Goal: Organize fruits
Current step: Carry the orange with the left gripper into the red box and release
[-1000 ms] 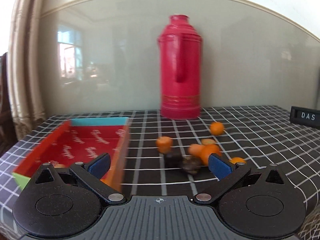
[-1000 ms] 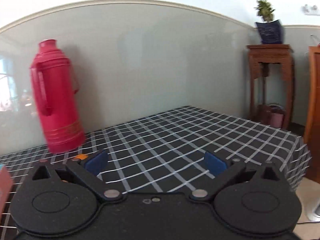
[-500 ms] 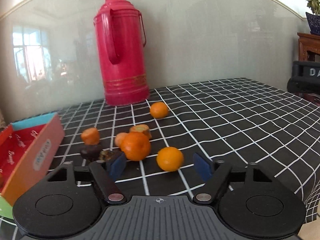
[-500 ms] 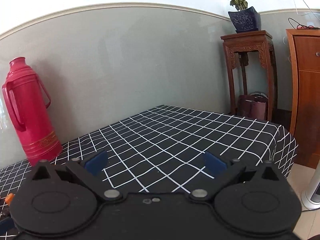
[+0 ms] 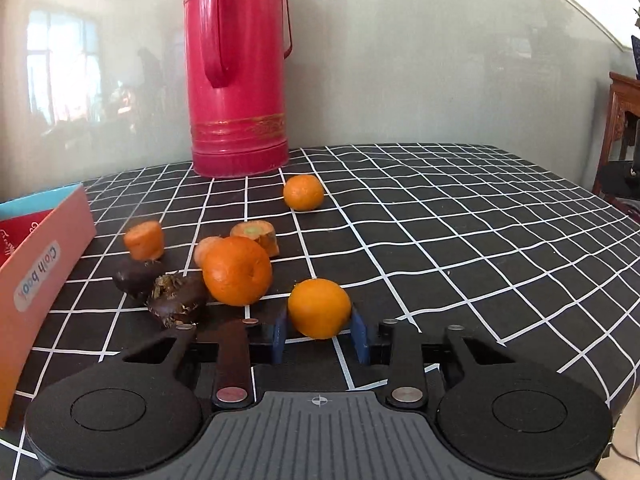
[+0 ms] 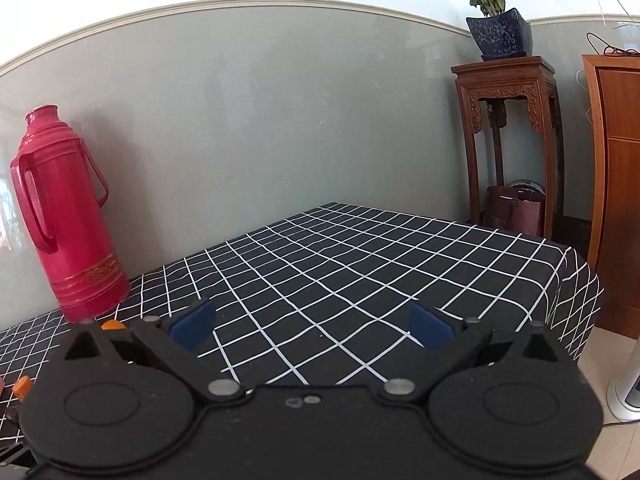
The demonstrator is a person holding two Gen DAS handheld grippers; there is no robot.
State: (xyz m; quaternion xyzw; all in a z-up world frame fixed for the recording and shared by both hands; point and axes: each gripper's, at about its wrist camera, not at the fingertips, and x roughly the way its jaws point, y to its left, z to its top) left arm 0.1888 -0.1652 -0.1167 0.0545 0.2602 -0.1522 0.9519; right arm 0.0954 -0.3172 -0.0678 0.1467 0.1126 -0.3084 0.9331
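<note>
Left gripper [image 5: 319,334] closed around small orange [image 5: 319,308], blue pads touching both sides.
Probably light, round, soft-skinned, easy to roll; best held gently across the widest middle. Right gripper [image 6: 311,326] wide apart, empty.

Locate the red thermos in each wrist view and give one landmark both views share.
Left wrist: the red thermos stands top centre, at the table's back edge, behind the fruit.
Right wrist: the same thermos stands at far left against the wall.
Shared landmark: the black checked tablecloth.

Grey-green wall [image 6: 304,120], carved wooden stand [image 6: 506,128] bearing potted plant [image 6: 494,12]; floor [image 6: 596,364] possibly tiled.
</note>
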